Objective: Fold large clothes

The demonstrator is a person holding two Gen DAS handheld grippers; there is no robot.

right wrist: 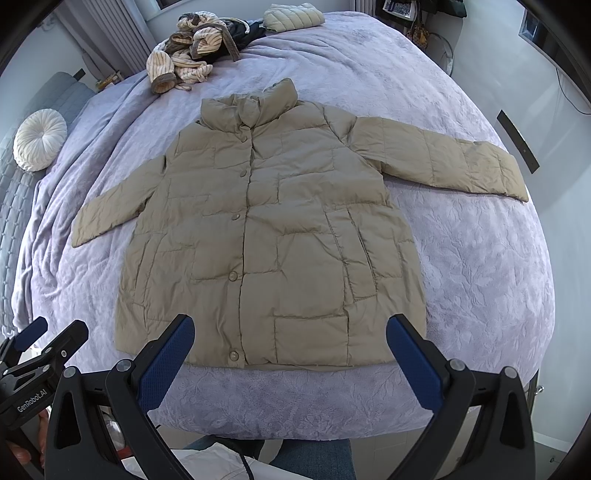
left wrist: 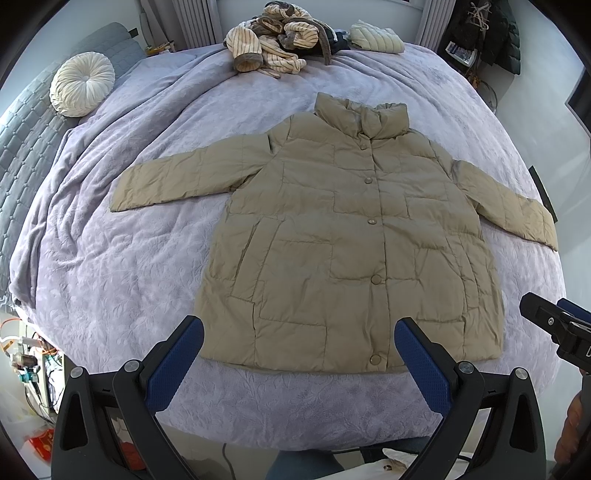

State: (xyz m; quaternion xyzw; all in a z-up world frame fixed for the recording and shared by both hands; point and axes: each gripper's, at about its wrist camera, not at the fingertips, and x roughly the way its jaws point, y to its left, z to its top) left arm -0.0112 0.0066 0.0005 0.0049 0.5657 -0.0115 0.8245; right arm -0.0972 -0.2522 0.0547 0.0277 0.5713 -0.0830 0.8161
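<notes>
A beige quilted jacket [left wrist: 332, 229] lies flat, front up and buttoned, on a lilac bedspread [left wrist: 110, 258], collar away from me and both sleeves spread sideways. My left gripper [left wrist: 299, 336] hovers open above the hem, holding nothing. In the right wrist view the same jacket [right wrist: 266, 229] fills the middle, and my right gripper [right wrist: 290, 332] is open over the hem, also with nothing in it. Each gripper shows at the edge of the other's view: the right gripper [left wrist: 554, 325] at the right, the left gripper [right wrist: 40, 347] at the lower left.
A heap of striped clothes [left wrist: 269, 40] and a folded pale quilted garment [left wrist: 373, 37] sit at the bed's far end. A round white cushion [left wrist: 83, 88] rests at the far left by a grey headboard. Dark coats [left wrist: 495, 33] hang at the far right.
</notes>
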